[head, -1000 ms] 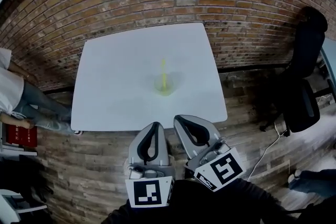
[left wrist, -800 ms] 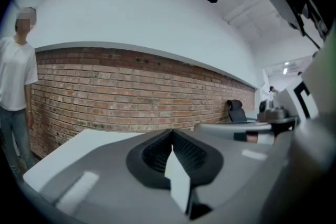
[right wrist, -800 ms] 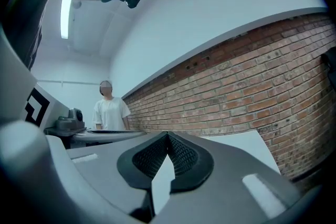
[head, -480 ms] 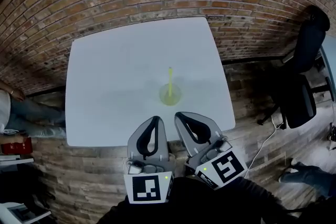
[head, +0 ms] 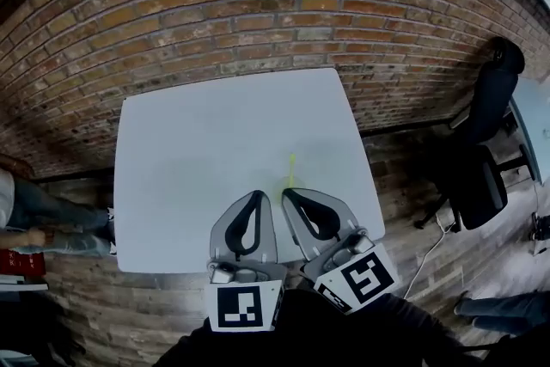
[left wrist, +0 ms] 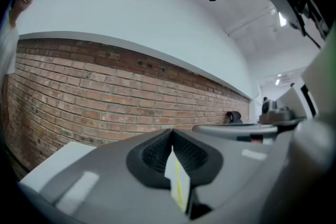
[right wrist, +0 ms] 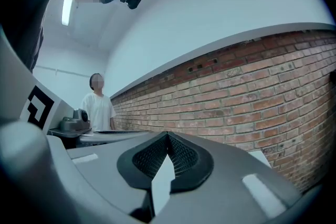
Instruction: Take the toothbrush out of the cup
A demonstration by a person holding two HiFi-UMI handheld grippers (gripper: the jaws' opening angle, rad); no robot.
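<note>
A yellow toothbrush (head: 291, 168) stands upright near the front of the white table (head: 189, 159). Its cup is almost wholly hidden behind my gripper tips. My left gripper (head: 256, 196) and right gripper (head: 289, 193) are side by side over the table's near edge, both shut and empty. The toothbrush rises just past the right gripper's tip. In the left gripper view my left gripper (left wrist: 171, 134) has its jaws together, and a yellow streak of the toothbrush (left wrist: 180, 186) shows through the wedge below them. In the right gripper view my right gripper (right wrist: 168, 136) is shut, with only table showing behind it.
A brick wall (head: 258, 4) runs behind the table. A black office chair (head: 485, 142) stands to the right. A person's legs (head: 34, 215) show at the left edge, and a person in a white shirt (right wrist: 97, 107) stands at a distance.
Both grippers have advanced side by side from off the table to over its near edge. The toothbrush now sits just beyond their tips, and the cup has slipped behind them.
</note>
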